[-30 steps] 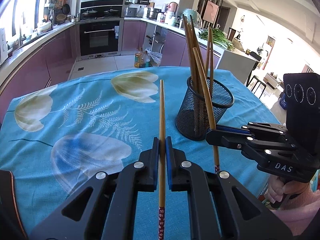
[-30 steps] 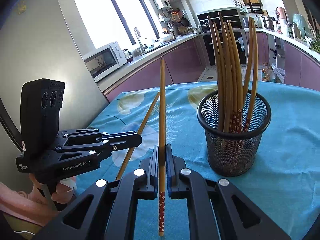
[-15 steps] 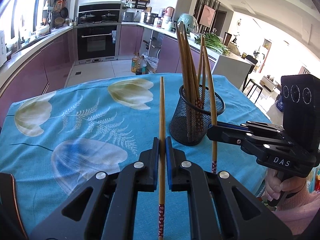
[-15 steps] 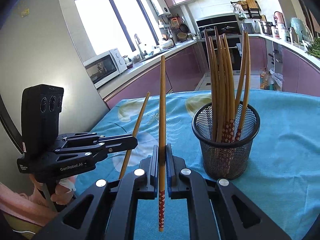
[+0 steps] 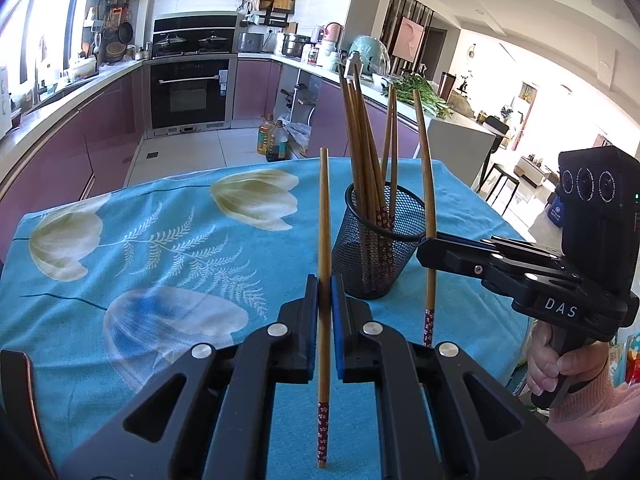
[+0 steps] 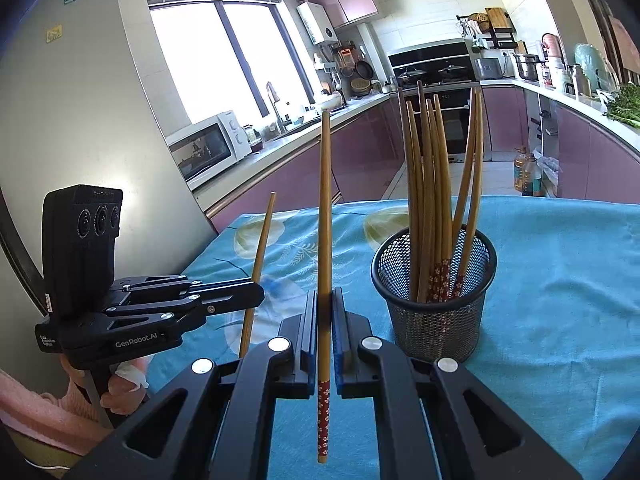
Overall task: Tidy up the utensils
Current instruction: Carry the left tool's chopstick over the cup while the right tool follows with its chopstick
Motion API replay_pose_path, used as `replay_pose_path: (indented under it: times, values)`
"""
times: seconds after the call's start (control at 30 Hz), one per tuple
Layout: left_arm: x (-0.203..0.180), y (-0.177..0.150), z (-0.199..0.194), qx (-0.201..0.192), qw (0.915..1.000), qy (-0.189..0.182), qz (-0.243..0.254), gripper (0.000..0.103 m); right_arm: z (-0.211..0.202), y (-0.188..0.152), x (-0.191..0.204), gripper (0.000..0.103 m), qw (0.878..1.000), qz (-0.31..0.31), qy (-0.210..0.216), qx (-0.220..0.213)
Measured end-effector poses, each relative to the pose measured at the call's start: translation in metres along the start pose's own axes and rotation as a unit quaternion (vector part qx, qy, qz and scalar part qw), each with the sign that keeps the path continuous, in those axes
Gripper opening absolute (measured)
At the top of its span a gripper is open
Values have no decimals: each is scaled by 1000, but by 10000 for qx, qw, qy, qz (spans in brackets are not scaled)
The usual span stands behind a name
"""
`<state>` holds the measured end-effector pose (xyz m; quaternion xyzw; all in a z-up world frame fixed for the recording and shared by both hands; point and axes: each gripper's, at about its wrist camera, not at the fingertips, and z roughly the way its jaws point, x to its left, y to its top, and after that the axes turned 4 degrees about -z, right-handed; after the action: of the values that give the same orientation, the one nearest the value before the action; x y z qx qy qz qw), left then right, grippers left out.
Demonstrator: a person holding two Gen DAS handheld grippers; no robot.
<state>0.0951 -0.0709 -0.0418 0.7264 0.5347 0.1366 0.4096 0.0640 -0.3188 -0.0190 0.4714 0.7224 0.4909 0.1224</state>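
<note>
A black mesh cup (image 5: 380, 248) stands on the table with several wooden chopsticks (image 5: 362, 152) upright in it; it also shows in the right wrist view (image 6: 436, 304). My left gripper (image 5: 325, 292) is shut on one chopstick (image 5: 324, 240), held upright left of the cup. My right gripper (image 6: 325, 312) is shut on another chopstick (image 6: 325, 216), also upright, near the cup. Each gripper shows in the other's view: the right gripper (image 5: 428, 250), the left gripper (image 6: 254, 294).
A blue tablecloth with white tulips (image 5: 160, 240) covers the table. The table's far edge drops to the kitchen floor, with oil bottles (image 5: 272, 140) beyond. Counters and an oven (image 5: 188, 92) stand behind.
Both grippers have lifted and tilted upward with their chopsticks; the cup now sits lower and farther in both views. The grips are unchanged.
</note>
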Motion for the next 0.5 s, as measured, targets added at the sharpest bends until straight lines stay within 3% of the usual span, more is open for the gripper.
replay_pose_path:
  times: [0.5]
  values:
    - [-3, 5, -4, -99, 9999, -36, 30, 7, -8, 7, -5, 6, 9999, -7, -87, -147]
